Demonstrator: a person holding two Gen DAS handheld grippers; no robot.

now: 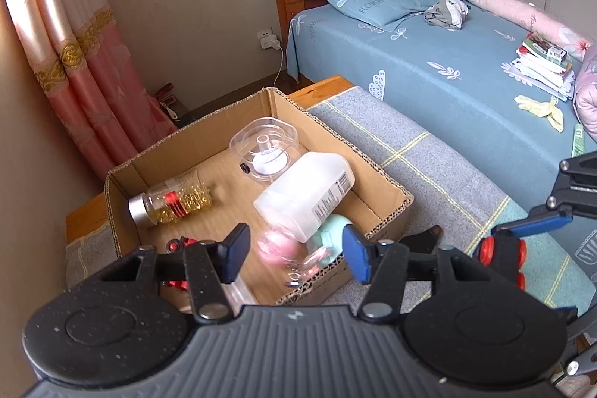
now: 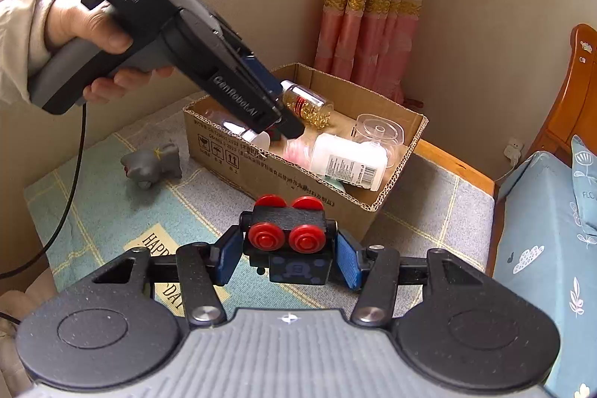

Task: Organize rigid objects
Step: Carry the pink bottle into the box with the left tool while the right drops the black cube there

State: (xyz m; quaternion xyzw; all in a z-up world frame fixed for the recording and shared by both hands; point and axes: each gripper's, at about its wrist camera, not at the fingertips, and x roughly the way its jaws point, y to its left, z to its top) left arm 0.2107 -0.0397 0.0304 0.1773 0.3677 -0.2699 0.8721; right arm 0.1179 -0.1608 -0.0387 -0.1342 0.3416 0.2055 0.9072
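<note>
Left gripper point(image 1: 294, 254) hovers over the near end of the cardboard box point(image 1: 388, 189), its blue pads spread wide with nothing clamped between them; a blurred pink, see-through object point(image 1: 278, 248) shows in the gap, and whether it touches either pad cannot be told; right gripper point(image 2: 289, 258) is closed on a black toy block with red wheels point(image 2: 289, 243), held above the checked mat point(image 2: 112, 211) just short of the box; inside the box lie a glass jar of gold beads point(image 1: 173, 202) on its side, a white plastic bottle point(image 1: 306, 194) tilted over a mint-green item point(image 1: 330, 230), and a clear container point(image 1: 266, 148) at the far end; a grey toy point(image 2: 151, 165) lies on the mat beside the box.
</note>
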